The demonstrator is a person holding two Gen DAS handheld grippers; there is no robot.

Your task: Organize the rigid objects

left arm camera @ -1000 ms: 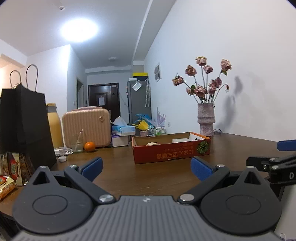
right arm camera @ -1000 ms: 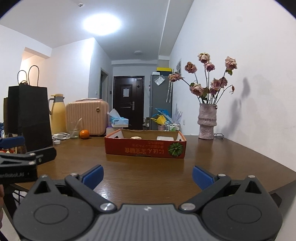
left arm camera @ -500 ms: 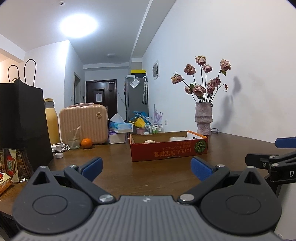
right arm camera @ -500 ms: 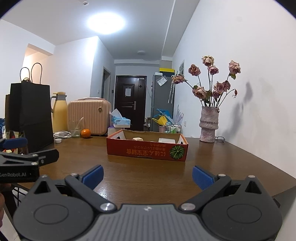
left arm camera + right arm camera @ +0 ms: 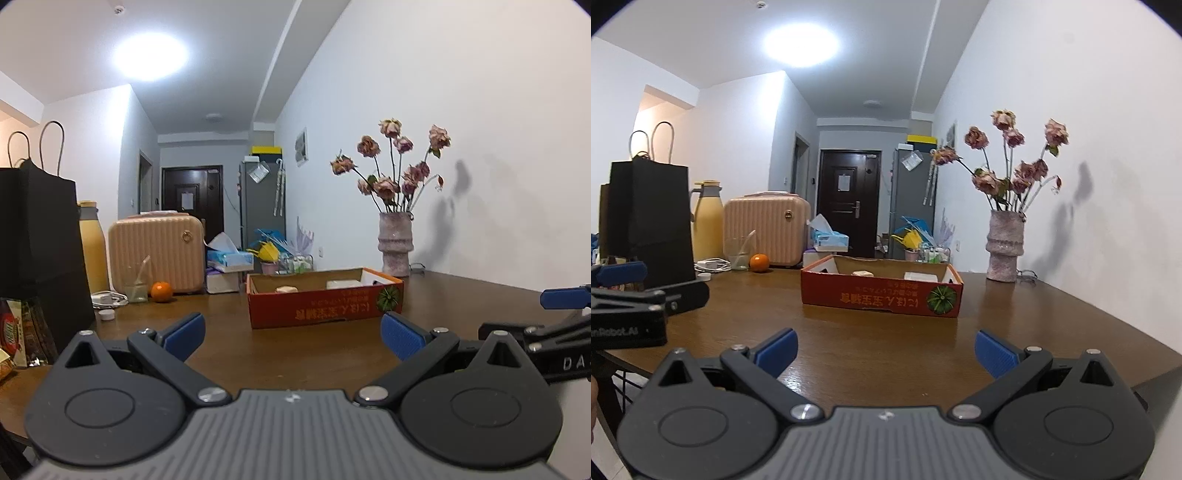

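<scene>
1. Left gripper [image 5: 291, 334]: jaws stood wide apart with nothing between them, low over the near edge of the table [image 5: 332, 354].
2. Right gripper [image 5: 884, 349]: same state, spread wide and empty, level with the left one.
3. Red cardboard box [image 5: 882, 297] sat mid-table, open top, well ahead of both tools. Two pale items showed inside: a small round one [image 5: 862, 273] and a flat white one [image 5: 920, 276]. What they were I couldn't tell.
4. Loose items at the far left of the table: orange [image 5: 759, 262], glass with a straw [image 5: 738, 254], white cap [image 5: 704, 277], snack packs [image 5: 22, 332] by the black bag [image 5: 40, 240].
5. This scene fit either a sort in progress or a finished one, so I couldn't judge the stage.
6. For any pick here, my judgement: come in level, centre the item between the pads, and clear the box wall before lowering. Vase [image 5: 1004, 247] stood close behind the box, so keep swings short on that side.
</scene>
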